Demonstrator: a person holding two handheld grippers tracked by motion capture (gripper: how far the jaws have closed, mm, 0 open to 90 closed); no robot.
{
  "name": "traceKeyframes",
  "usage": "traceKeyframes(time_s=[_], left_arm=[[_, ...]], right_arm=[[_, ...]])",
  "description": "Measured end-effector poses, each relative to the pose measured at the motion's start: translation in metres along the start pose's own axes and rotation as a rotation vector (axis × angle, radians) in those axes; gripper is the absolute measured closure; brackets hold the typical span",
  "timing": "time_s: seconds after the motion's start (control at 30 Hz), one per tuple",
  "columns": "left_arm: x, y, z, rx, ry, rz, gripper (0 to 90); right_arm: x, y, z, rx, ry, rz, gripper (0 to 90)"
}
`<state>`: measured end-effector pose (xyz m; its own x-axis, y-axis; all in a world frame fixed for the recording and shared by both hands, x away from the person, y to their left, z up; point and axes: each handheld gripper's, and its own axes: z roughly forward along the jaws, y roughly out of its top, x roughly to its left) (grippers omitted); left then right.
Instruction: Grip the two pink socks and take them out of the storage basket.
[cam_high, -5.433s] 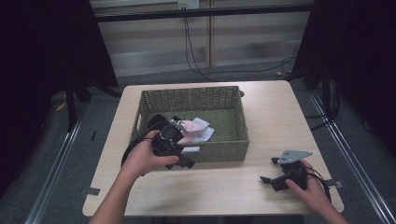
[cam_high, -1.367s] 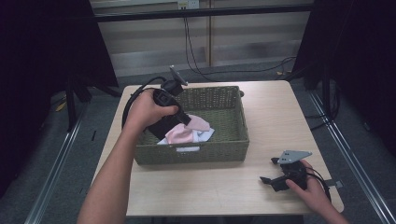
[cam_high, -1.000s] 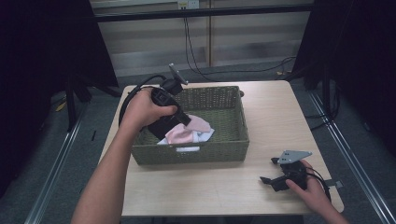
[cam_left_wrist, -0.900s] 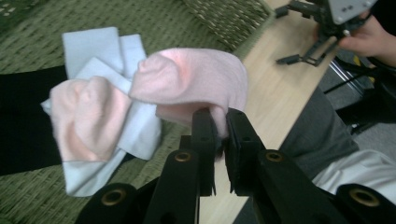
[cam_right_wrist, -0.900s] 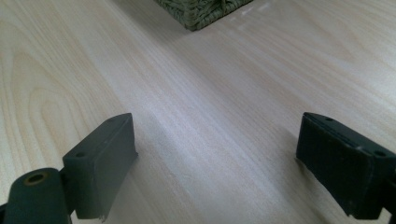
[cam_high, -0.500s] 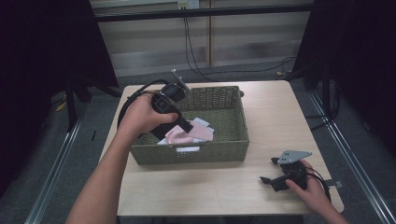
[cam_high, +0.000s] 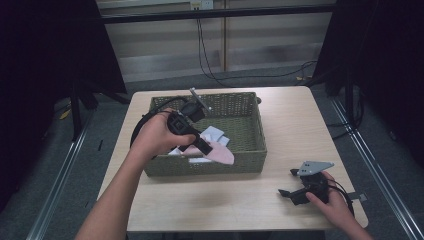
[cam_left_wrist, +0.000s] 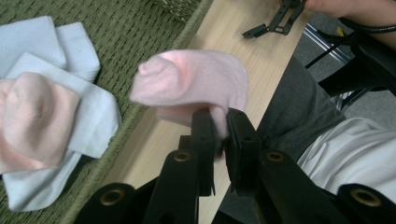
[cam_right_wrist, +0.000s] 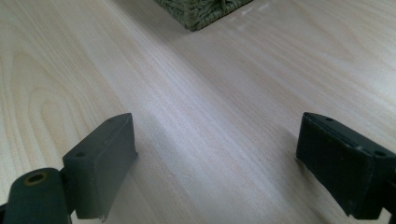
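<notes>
Woven green basket (cam_high: 250, 120) at frame centre on the wooden table (cam_high: 300, 130) holds folded white cloths (cam_left_wrist: 56, 56) and a pink cloth (cam_left_wrist: 37, 116) lying on them. Left gripper (cam_high: 202, 145), jaws clamped on a pink sock (cam_left_wrist: 196, 84), holds it lifted over the basket's near rim. Right gripper (cam_high: 290, 192) rests on the table at lower right, jaws wide apart, nothing between them.
</notes>
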<state>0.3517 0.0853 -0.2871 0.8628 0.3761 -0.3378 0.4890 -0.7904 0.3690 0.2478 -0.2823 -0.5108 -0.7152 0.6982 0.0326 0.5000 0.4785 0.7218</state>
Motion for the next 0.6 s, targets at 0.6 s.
traceKeyframes(time_s=[0.6], left_arm=[[-0.001, -0.006, 0.031, 0.022, -0.014, 0.018, 81.8]], right_arm=[[0.0, 0.0, 0.0, 0.001, 0.001, -0.003, 11.1]])
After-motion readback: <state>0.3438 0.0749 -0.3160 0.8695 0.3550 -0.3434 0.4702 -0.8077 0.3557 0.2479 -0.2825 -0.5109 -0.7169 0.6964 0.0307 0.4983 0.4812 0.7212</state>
